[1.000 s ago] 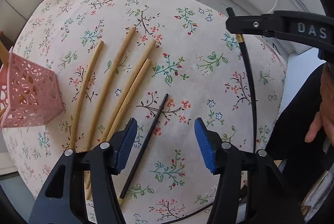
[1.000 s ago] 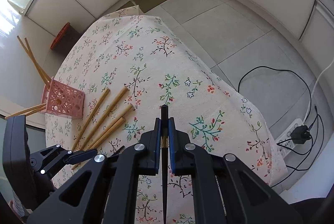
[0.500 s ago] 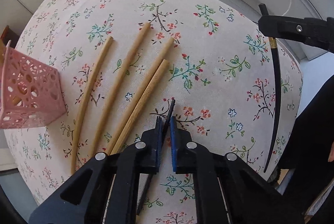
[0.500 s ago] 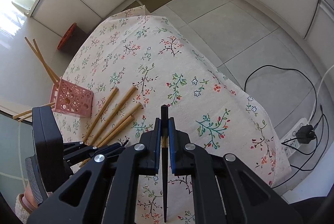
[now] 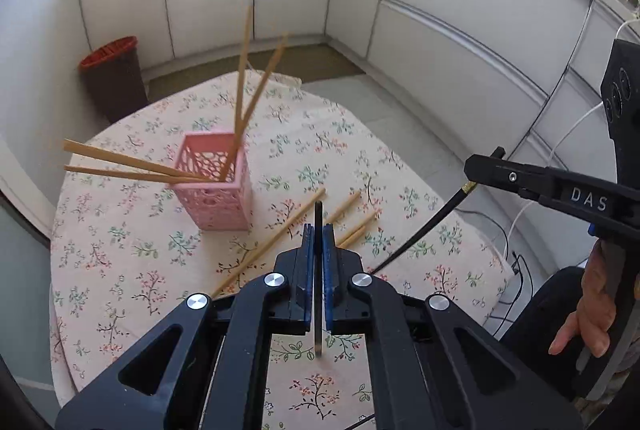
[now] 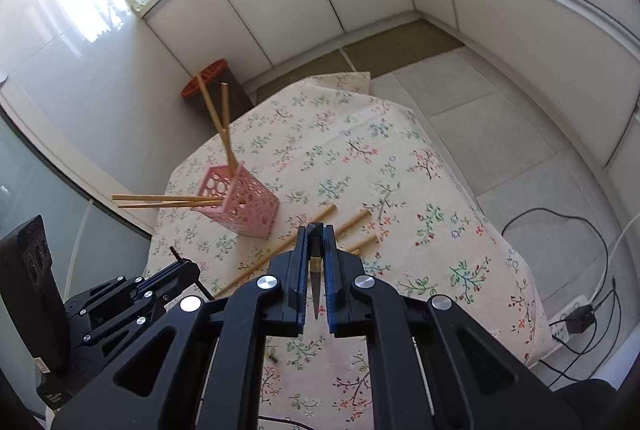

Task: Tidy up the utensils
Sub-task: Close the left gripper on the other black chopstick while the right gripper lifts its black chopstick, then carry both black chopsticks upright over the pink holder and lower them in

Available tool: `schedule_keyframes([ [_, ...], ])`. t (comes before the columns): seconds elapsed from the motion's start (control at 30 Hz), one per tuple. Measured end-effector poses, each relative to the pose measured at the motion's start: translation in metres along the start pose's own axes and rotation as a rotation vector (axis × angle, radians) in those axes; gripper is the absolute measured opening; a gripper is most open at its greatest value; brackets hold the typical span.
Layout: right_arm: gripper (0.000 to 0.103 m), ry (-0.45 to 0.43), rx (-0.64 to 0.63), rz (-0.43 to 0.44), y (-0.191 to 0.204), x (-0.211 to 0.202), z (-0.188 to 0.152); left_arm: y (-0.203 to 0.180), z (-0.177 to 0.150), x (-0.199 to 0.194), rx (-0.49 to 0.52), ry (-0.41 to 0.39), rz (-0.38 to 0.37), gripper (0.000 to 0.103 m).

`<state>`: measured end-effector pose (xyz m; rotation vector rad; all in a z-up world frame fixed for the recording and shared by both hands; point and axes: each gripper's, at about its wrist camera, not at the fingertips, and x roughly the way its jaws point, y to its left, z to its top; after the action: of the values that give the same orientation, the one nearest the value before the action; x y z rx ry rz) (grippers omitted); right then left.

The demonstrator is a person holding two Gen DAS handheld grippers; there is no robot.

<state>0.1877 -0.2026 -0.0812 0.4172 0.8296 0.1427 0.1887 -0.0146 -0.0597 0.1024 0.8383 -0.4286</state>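
My left gripper (image 5: 318, 228) is shut on a black chopstick (image 5: 318, 330) and holds it above the floral table (image 5: 120, 270). My right gripper (image 6: 315, 230) is shut on a second black chopstick (image 6: 315, 290) with a gold band. In the left wrist view the right gripper (image 5: 486, 161) hangs at the right with its black chopstick (image 5: 420, 230) slanting down. A pink lattice holder (image 5: 212, 185) (image 6: 240, 203) stands beyond both grippers with several wooden chopsticks (image 5: 240, 77) leaning out of it. More wooden chopsticks (image 5: 276, 238) (image 6: 352, 222) lie on the cloth beside it.
A brown bin with a red rim (image 5: 112, 77) (image 6: 208, 81) stands on the floor behind the table. White cabinets (image 5: 460, 9) ring the room. Cables and a power strip (image 6: 576, 322) lie on the floor at the right. A person's hand (image 5: 596, 310) holds the right gripper's handle.
My left gripper shut on the black chopstick that lay on the cloth and lifted it. Both grippers rose and tipped up, bringing the holder and cabinets into view.
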Motion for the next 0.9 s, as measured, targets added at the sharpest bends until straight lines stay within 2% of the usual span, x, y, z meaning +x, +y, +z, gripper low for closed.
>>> schedule_keyframes([
  [0.3,0.007,-0.107,-0.132,0.028,0.061,-0.054,0.046,-0.009,0.047,-0.056,-0.030,-0.158,0.065,0.003],
  [0.47,0.007,-0.143,-0.183,0.055,0.085,-0.073,0.068,-0.006,0.062,-0.074,-0.038,-0.180,0.080,0.003],
  [0.73,0.007,-0.166,-0.243,0.097,0.114,-0.075,0.094,0.012,0.090,-0.093,-0.065,-0.233,0.126,0.003],
  [0.9,0.007,-0.175,-0.279,0.092,0.131,-0.057,0.110,0.029,0.114,-0.087,-0.100,-0.245,0.155,0.003],
])
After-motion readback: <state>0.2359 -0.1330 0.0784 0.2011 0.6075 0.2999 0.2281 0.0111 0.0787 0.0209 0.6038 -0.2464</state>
